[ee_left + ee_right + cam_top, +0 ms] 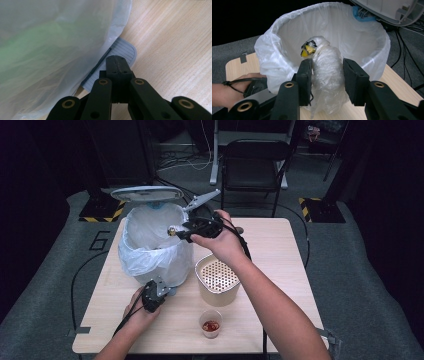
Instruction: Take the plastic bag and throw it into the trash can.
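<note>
A pedal bin [150,245] lined with a white plastic bag stands at the table's left, its grey lid [147,194] raised. My right gripper [181,231] is above the bin's right rim, shut on a crumpled bundle of clear plastic [325,55] with a yellow and black scrap [308,48] at its top. In the right gripper view the bundle hangs between the jaws, over the near edge of the bin's opening [372,42]. My left gripper [117,65] is shut, and its tip rests on the bin's grey ribbed foot pedal [125,50] beside the bag [50,50].
A beige container [217,282] with a perforated insert stands right of the bin, under my right forearm. A small clear cup [210,323] with red contents sits near the front edge. A black chair [252,162] stands beyond the table.
</note>
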{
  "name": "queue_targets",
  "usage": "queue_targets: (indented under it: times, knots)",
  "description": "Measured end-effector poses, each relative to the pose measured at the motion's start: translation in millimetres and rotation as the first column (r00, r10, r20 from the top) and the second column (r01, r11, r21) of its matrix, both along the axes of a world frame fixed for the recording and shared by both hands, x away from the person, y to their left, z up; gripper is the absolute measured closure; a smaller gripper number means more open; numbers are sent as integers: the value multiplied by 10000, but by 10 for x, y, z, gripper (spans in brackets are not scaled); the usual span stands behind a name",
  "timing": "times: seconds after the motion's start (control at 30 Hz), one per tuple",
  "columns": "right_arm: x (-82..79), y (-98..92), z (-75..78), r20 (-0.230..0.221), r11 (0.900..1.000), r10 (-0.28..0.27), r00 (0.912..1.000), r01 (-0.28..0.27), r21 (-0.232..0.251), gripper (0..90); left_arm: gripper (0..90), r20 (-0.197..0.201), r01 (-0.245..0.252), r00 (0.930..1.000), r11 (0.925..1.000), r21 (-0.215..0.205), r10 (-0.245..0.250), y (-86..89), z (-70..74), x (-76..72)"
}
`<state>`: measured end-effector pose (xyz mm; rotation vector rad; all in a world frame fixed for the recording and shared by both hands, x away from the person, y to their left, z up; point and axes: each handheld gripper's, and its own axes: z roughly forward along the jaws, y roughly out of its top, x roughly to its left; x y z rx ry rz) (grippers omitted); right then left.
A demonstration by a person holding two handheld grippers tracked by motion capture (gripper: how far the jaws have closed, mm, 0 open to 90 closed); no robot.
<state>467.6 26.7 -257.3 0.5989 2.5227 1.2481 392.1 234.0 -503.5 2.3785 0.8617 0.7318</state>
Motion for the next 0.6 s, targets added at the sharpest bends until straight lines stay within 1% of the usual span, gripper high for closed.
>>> queue_targets:
  times: [0.03,0.07,0.1,0.27,0.4,0.5,0.53,0.6]
  knots:
    - [6,27,0,-20,10000,-36,10000,36,18,604,900,1,-3,10000,10000,-5,3,0,0,0]
    - [25,51,1,59,10000,40,10000,-40,14,604,900,-20,10,10000,10000,10,-10,0,2,-1]
    - [26,76,4,-37,10000,-31,10000,31,-10,604,900,-14,13,10000,10000,8,-13,0,2,-1]
    - [84,199,-7,16,10000,-77,10000,77,9,603,900,-30,15,10000,10000,28,-15,1,4,-1]
    - [151,319,-26,45,9996,-168,9998,169,-218,602,900,-56,7,10000,10000,66,-7,1,6,-2]
    - [182,416,-46,78,9991,-188,9998,191,-379,601,900,-53,18,10000,10000,4,-18,5,5,0]
    - [196,476,-57,65,9989,-218,9997,221,-407,601,900,-47,18,10000,10000,-1,-18,5,4,0]
    - [201,502,-63,27,9987,-248,9997,249,-440,601,900,-52,11,10000,10000,-16,-11,6,4,1]
